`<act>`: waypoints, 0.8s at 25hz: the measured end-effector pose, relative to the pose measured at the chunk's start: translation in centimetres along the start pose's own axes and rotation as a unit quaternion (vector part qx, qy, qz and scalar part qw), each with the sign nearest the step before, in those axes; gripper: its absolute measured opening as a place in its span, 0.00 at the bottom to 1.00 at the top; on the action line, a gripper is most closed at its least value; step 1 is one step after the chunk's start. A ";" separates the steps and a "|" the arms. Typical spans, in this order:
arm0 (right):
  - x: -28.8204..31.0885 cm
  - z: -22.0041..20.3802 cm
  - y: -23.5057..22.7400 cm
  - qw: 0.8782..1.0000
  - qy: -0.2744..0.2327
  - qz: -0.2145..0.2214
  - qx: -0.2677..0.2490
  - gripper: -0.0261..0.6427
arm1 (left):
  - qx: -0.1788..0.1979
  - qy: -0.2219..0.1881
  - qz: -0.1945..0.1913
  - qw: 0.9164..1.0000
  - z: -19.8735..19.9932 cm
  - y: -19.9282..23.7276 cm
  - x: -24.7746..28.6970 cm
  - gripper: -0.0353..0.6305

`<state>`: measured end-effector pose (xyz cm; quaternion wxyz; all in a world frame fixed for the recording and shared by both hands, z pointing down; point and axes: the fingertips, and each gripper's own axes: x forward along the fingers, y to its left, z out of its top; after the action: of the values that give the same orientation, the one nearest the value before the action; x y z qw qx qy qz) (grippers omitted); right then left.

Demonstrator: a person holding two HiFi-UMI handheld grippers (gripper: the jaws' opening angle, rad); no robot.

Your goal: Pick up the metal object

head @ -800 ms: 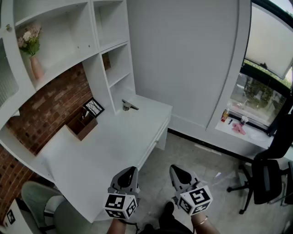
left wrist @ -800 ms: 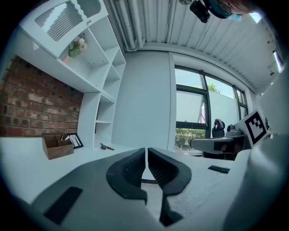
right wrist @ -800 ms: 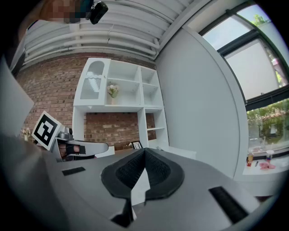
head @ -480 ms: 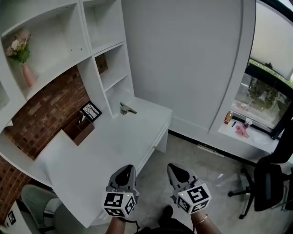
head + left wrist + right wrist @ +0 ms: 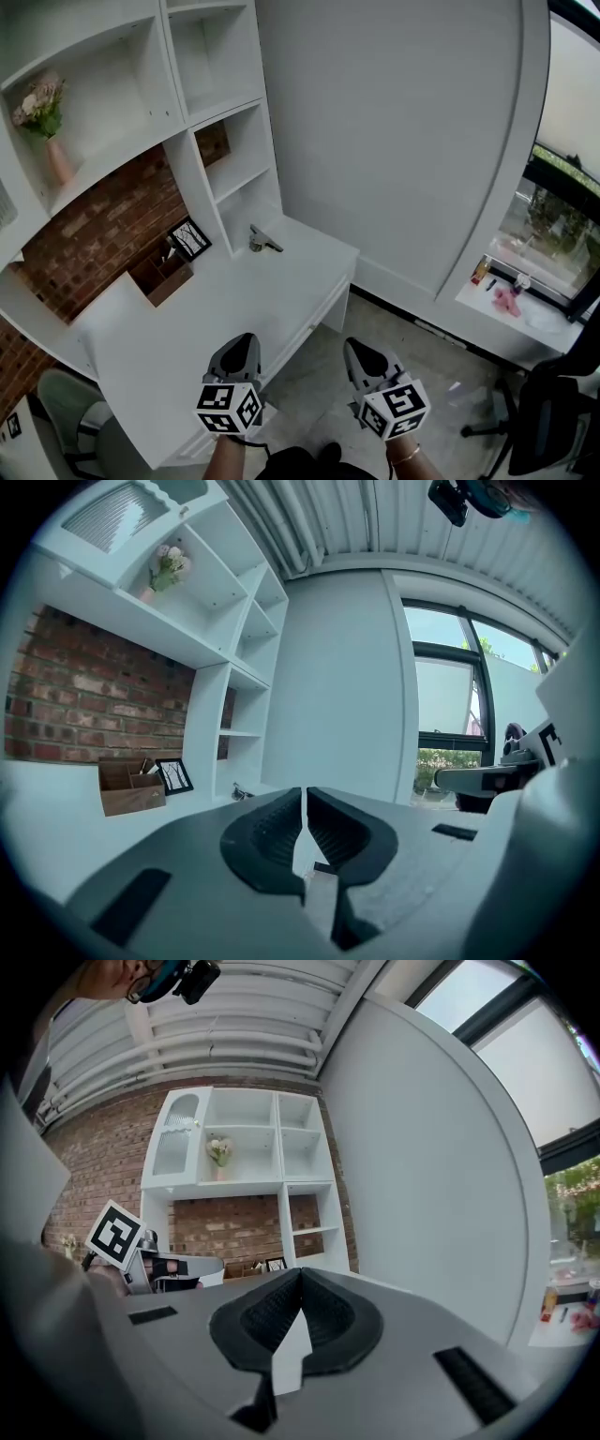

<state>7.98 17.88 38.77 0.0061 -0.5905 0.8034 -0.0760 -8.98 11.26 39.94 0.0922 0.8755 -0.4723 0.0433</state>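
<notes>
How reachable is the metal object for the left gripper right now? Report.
Probably not yet: the left gripper hangs at the front of the desk, jaws together; the metal object lies far back by the shelves. Nothing blocks the way.

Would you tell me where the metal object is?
Head view: the metal object lies at the desk's far end, right of the picture frame.

No legible text, number, brand or sign was noted in any view. The left gripper (image 5: 244, 342) and right gripper (image 5: 361, 349) each bear black-and-white square markers (image 5: 216, 397), which are patterns only, with no letters or digits. The framed picture (image 5: 190, 238) on the counter (image 5: 234, 309) is too small to read.
</notes>
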 end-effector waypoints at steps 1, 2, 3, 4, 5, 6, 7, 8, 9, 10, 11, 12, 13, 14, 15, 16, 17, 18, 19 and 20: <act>0.3 0.0 -0.6 1.000 0.001 0.002 0.000 0.05 | 0.000 0.000 0.005 1.000 0.1 0.0 0.4 0.09; 0.6 0.1 -1.0 1.000 0.001 0.004 0.000 0.05 | 0.001 0.000 0.009 1.000 0.2 0.1 0.8 0.09; 1.0 0.1 -1.3 1.000 0.002 0.006 0.001 0.05 | 0.003 0.002 0.012 1.000 0.1 0.2 1.1 0.09; 1.3 0.1 -1.5 1.000 0.002 0.008 0.002 0.05 | 0.005 0.004 0.015 1.000 0.1 0.3 1.4 0.09; 1.6 0.1 -1.7 1.000 0.002 0.010 0.003 0.05 | 0.007 0.005 0.016 1.000 0.0 0.5 1.8 0.09; 1.9 0.1 -1.9 1.000 0.001 0.011 0.004 0.05 | 0.007 0.005 0.016 1.000 0.0 0.6 2.2 0.09; 2.3 0.2 -2.2 1.000 0.000 0.012 0.005 0.05 | 0.007 0.005 0.014 1.000 0.1 0.7 2.8 0.09; 2.7 0.2 -2.5 1.000 -0.001 0.012 0.006 0.05 | 0.006 0.005 0.013 1.000 0.1 0.9 3.4 0.09; 3.2 0.1 -2.9 1.000 -0.001 0.014 0.009 0.05 | 0.007 0.006 0.011 1.000 0.2 1.1 4.0 0.09; 3.7 0.0 -3.2 1.000 0.001 0.015 0.012 0.05 | 0.008 0.008 0.012 1.000 0.2 1.3 4.7 0.09; 4.3 -0.2 -3.5 1.000 0.004 0.017 0.014 0.05 | 0.007 0.009 0.012 1.000 0.3 1.7 5.5 0.09; 5.0 -0.3 -4.0 1.000 0.007 0.017 0.015 0.05 | 0.006 0.009 0.013 1.000 0.3 2.0 6.3 0.09; 5.7 -0.3 -4.4 1.000 0.010 0.018 0.016 0.05 | 0.004 0.009 0.014 1.000 0.4 2.3 7.3 0.09; 6.5 -0.4 -4.8 1.000 0.014 0.020 0.017 0.05 | 0.003 0.009 0.013 1.000 0.4 2.7 8.3 0.09; 7.4 -0.4 -5.2 0.999 0.017 0.022 0.017 0.04 | 0.002 0.010 0.013 1.000 0.4 3.1 9.4 0.09; 8.2 -0.3 -5.7 0.999 0.019 0.023 0.015 0.05 | 0.002 0.011 0.012 1.000 0.4 3.5 10.6 0.09; 9.0 -0.2 -6.3 0.999 0.019 0.023 0.013 0.05 | 0.001 0.013 0.011 1.000 0.3 4.0 11.7 0.09; 9.9 -0.1 -6.9 1.000 0.019 0.021 0.010 0.04 | -0.001 0.015 0.011 1.000 0.2 4.4 12.8 0.09; 10.9 0.0 -7.7 1.000 0.018 0.019 0.007 0.05 | -0.003 0.016 0.011 1.000 0.2 4.9 14.0 0.09; 11.9 0.2 -8.4 1.000 0.016 0.016 0.003 0.05 | -0.005 0.018 0.012 1.000 0.2 5.4 15.1 0.09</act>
<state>12.38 4.15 40.63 -0.0035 -0.5762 0.8125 -0.0882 -5.18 -4.06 42.82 0.1041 0.8687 -0.4809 0.0577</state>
